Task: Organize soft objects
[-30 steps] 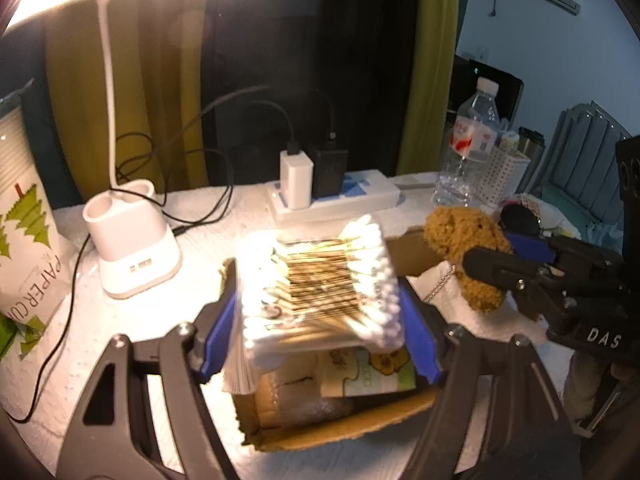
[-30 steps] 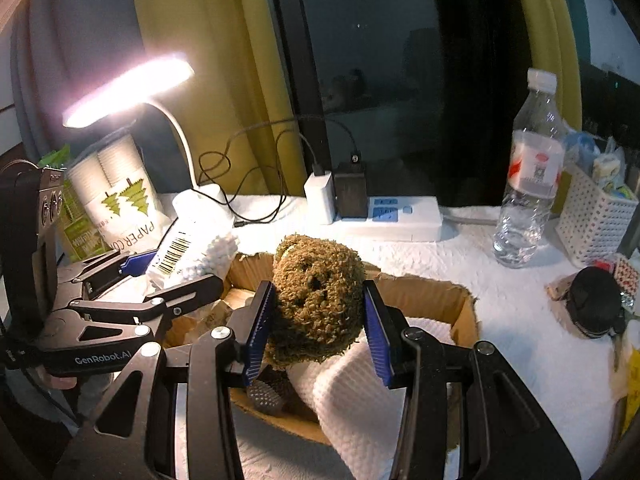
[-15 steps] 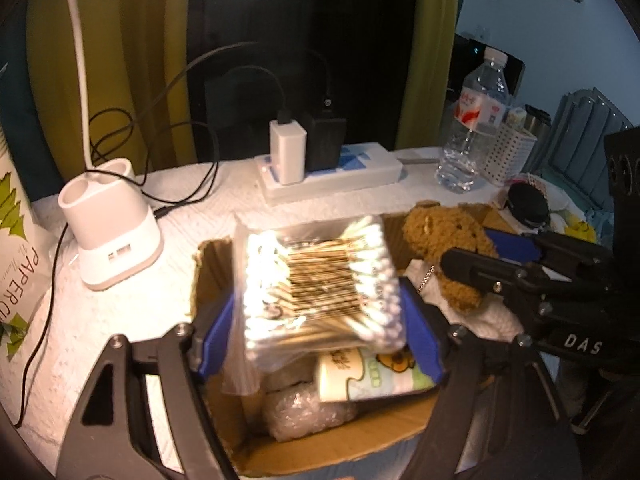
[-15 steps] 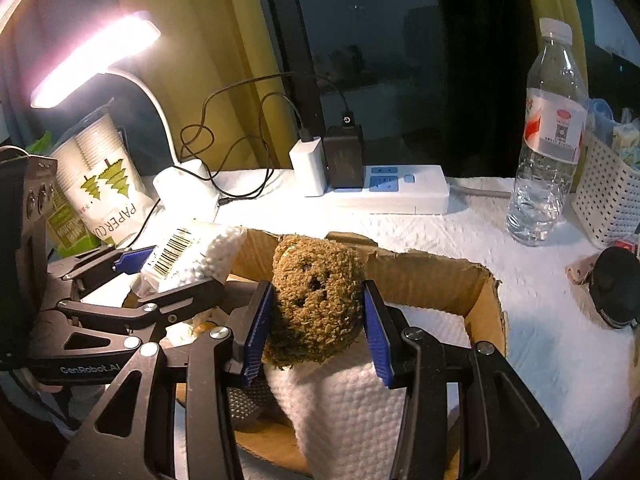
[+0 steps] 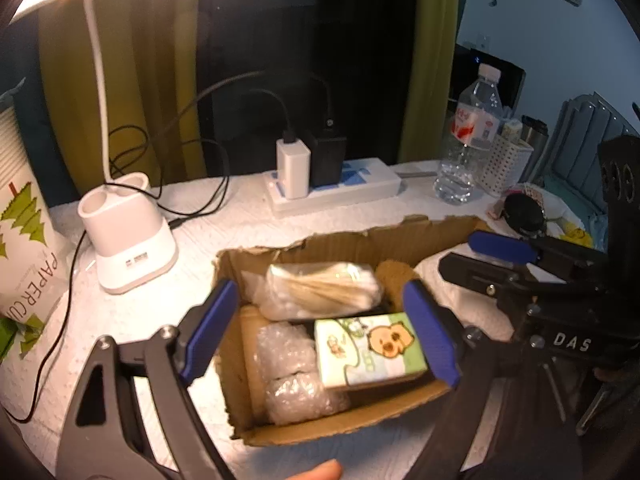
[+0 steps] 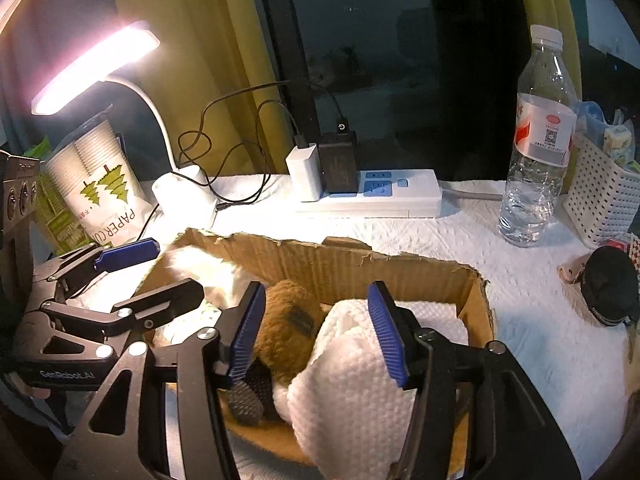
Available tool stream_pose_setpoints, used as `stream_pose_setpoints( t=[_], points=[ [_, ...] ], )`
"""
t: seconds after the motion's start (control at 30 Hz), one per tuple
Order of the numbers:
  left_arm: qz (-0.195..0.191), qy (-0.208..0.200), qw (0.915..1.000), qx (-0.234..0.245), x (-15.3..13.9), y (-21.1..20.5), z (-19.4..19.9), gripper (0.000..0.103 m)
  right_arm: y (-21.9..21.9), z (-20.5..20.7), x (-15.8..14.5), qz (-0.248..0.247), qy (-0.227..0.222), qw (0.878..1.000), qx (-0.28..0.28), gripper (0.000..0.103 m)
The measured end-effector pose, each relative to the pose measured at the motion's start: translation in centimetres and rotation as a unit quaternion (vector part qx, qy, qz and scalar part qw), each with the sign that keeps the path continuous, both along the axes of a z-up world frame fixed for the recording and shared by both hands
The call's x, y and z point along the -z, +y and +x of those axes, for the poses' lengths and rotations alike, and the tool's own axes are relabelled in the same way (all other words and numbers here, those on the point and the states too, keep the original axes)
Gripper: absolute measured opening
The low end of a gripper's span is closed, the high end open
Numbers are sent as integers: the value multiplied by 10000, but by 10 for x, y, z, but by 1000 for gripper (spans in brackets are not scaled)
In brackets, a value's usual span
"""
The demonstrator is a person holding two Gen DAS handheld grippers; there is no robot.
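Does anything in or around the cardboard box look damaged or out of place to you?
Yes: the brown cardboard box has a ragged, torn top edge along its back wall. Inside, the brown curly plush toy lies tipped beside the white paper towel. Nothing looks spilled.

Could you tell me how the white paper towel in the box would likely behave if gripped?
The white paper towel looks soft and crumpled, so it would probably squash and droop rather than hold shape. It seems light and textured, so unlikely to slip. Lifting it may disturb the plush bear beside it.
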State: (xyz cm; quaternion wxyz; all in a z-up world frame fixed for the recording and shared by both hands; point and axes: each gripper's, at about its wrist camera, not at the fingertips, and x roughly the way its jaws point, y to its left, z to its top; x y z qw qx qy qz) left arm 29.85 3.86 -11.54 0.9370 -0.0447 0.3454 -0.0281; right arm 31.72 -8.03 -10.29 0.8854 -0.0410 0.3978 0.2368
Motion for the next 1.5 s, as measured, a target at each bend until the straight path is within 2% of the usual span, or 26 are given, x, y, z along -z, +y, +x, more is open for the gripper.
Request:
stream_pose_setpoints(
  t=[0.43, 1.5],
  points=[
    [-36, -182, 9998, 14, -18, -4, -29, 86, 1, -27, -23, -67, -226, 9997, 14, 57],
    [-13, -699, 9976, 29, -58, -18, -138, 86, -23, -127, -72, -139, -688, 9972, 259, 57]
  ],
)
